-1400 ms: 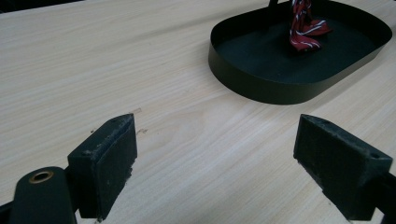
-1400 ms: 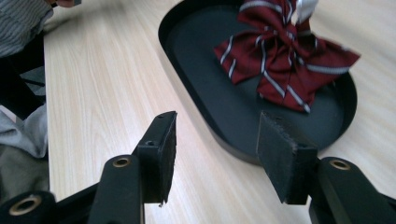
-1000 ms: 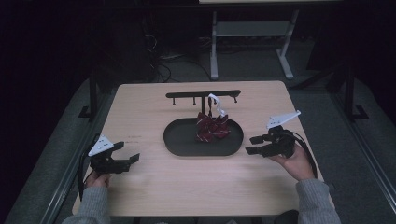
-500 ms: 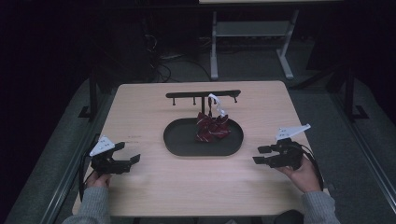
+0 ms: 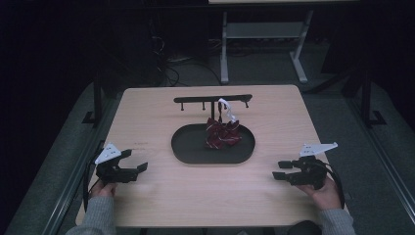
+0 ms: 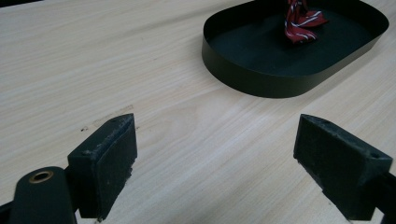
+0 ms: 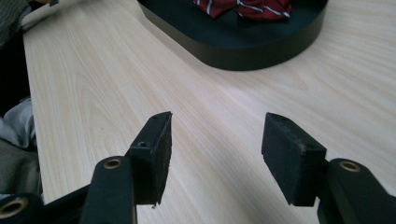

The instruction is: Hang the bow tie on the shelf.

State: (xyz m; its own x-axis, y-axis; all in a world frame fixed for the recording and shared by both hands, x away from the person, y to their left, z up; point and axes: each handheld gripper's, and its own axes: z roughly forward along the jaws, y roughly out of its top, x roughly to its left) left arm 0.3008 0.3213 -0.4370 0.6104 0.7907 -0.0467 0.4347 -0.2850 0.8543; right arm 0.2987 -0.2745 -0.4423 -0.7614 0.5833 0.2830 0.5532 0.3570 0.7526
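Looks like the wrap-up end of things here: a red striped necktie (image 5: pixel 222 133) is seen hanging off a low black rack (image 5: pixel 213 100) at the far side of the desk (image 5: pixel 161 196), with its white-tagged upper part looped over the bar and the rest bunched down into an oval black tray (image 5: pixel 182 149) set right below the rack. The left gripper (image 5: pixel 136 165) is parked near the desk's left front corner, well apart from the tray, and its jaws are spread wide with nothing but bare wood seen between them in the left gripper view. The right gripper (image 5: pixel 282 169) is held low near the right front edge, also well apart from the tray, and its jaws have just been opening, with nothing caught between them in the right gripper view, where only the tray's near wall (image 7: pixel 243 53) and a bit of red fabric (image 7: pixel 243 7) are picked up beyond the pads. So the tie isn't gripped by anything, and the step in hand is probably read best as the hands being pulled back to rest after the tie was dealt with. If more is wanted, say getting the tie fully onto a hook, a fresh reach toward the middle of the desk would be called for, with one set of jaws closed on the loose cloth in the tray and lifted carefully so the rack isn't tipped.
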